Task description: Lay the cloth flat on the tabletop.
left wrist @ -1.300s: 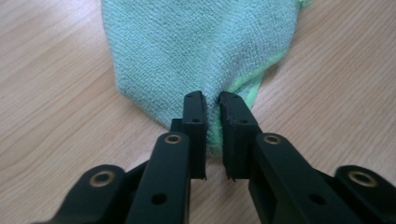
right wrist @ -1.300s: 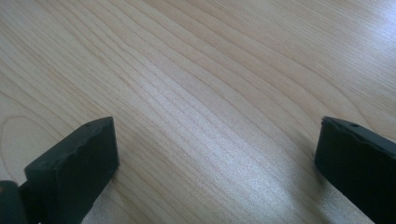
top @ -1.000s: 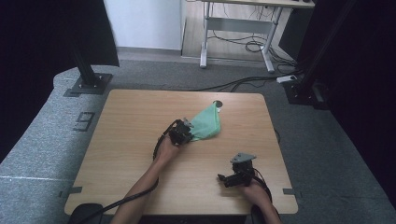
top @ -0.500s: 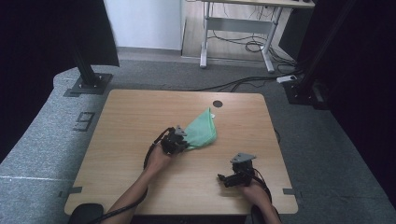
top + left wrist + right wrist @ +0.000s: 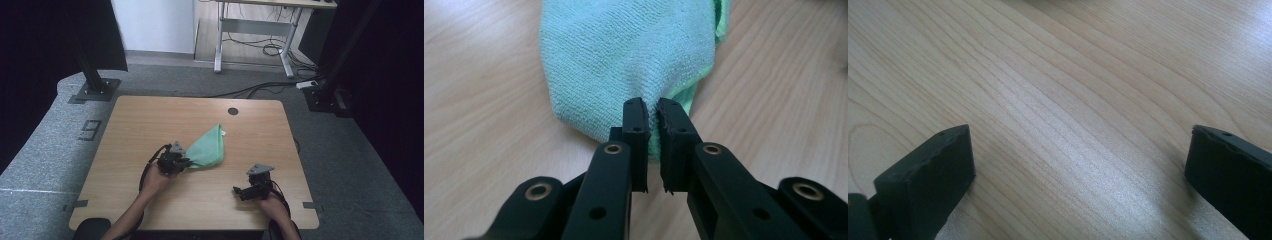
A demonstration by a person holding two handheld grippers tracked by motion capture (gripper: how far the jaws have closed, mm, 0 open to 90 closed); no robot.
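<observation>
A green microfibre cloth (image 5: 209, 147) lies folded on the wooden table (image 5: 150, 120), stretching from its middle toward the back right. My left gripper (image 5: 184, 163) is shut on the cloth's near corner. In the left gripper view the cloth (image 5: 634, 55) runs away from the jaws, and my left gripper (image 5: 653, 117) pinches its edge between nearly closed tips. My right gripper (image 5: 239, 191) rests near the table's front right, apart from the cloth. In the right gripper view my right gripper (image 5: 1080, 150) stands wide open over bare wood.
A round cable hole (image 5: 232, 111) sits near the table's back edge. Black stand feet (image 5: 92, 90) and cables (image 5: 260, 89) lie on the grey floor beyond the table. A white desk frame (image 5: 255, 30) stands farther back.
My left gripper has pulled the cloth toward the front left of the table. The cloth has stretched out into a longer fold. My right gripper has stayed still.
</observation>
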